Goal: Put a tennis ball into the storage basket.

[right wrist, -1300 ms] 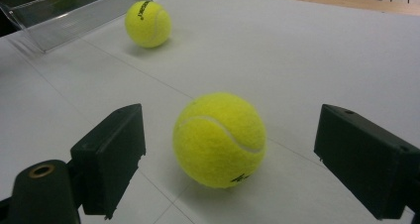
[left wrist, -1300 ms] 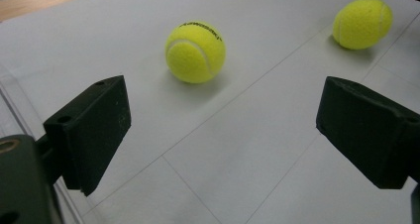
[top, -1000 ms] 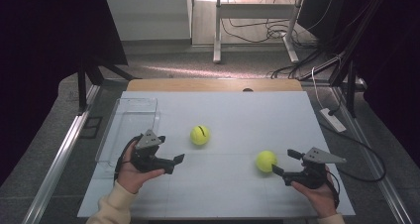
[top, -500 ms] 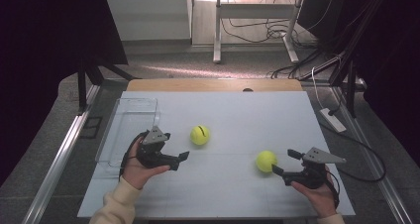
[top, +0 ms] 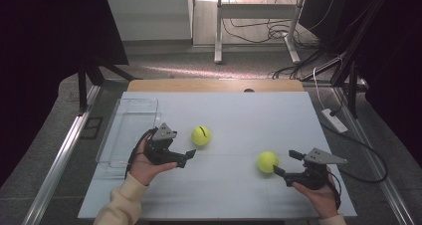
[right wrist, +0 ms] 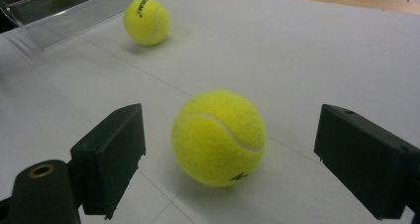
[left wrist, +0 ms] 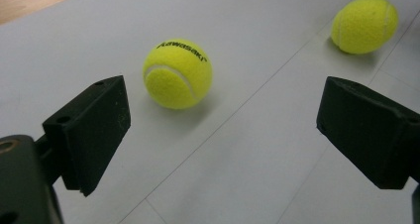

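Two yellow tennis balls lie on the white table [top: 224, 190]. One ball [top: 200, 135] [left wrist: 177, 74], printed with black lettering, rests left of centre. My left gripper [top: 184, 148] [left wrist: 223, 135] is open just short of it, jaws wide apart, with the ball ahead and a little left of the gap. The other ball [top: 267, 161] [right wrist: 218, 137] sits at the right, directly in front of my open right gripper [top: 286, 163] [right wrist: 228, 159], close to the gap between its jaws. Each gripper view also shows the other ball farther off [left wrist: 365, 25] [right wrist: 146, 21].
A clear plastic tray [top: 130, 130] [right wrist: 74, 11] stands at the table's left side, just behind my left hand. A wooden strip [top: 214, 85] runs along the far edge. Cables and a power strip [top: 334, 120] lie on the floor at the right.
My left gripper has moved a little forward and to the right, closer to the lettered ball. The right gripper and both balls have stayed put.
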`<state>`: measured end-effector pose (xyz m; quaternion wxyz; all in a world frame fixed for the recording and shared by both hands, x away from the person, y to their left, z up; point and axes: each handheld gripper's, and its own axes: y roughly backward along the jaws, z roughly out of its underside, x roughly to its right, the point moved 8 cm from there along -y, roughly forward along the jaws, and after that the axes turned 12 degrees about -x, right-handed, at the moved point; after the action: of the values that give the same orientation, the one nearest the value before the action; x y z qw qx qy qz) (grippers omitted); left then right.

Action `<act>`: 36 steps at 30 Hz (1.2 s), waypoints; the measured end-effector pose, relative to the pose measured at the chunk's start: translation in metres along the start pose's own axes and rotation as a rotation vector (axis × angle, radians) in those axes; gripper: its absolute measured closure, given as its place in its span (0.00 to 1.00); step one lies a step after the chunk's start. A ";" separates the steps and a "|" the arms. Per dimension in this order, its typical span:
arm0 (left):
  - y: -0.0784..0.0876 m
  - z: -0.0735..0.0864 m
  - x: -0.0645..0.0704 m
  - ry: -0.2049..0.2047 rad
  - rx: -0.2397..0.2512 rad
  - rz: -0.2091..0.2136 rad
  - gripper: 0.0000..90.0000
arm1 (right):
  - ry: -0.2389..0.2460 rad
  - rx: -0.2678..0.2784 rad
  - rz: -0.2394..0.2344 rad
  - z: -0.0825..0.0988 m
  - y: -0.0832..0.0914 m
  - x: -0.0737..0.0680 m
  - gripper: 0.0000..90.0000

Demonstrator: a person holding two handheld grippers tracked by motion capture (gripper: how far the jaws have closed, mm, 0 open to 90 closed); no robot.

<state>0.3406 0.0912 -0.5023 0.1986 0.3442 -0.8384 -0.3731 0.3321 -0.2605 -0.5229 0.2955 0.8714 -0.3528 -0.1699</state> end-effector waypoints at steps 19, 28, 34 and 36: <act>-0.014 -0.017 0.003 -0.014 -0.031 0.021 0.08 | -0.004 0.001 0.005 0.000 0.000 0.001 0.13; -0.025 -0.027 0.003 -0.024 -0.062 0.012 0.08 | -0.005 0.004 0.002 0.000 0.000 0.001 0.13; -0.036 -0.035 0.002 -0.019 -0.091 0.008 0.08 | -0.005 0.003 0.003 0.000 0.001 0.002 0.13; -0.039 -0.037 0.000 -0.014 -0.102 0.008 0.07 | -0.006 0.003 0.003 0.000 0.001 0.002 0.13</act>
<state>0.3792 0.0546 -0.5086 0.2113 0.3276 -0.8210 -0.4170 0.3327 -0.2624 -0.5230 0.2935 0.8709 -0.3550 -0.1716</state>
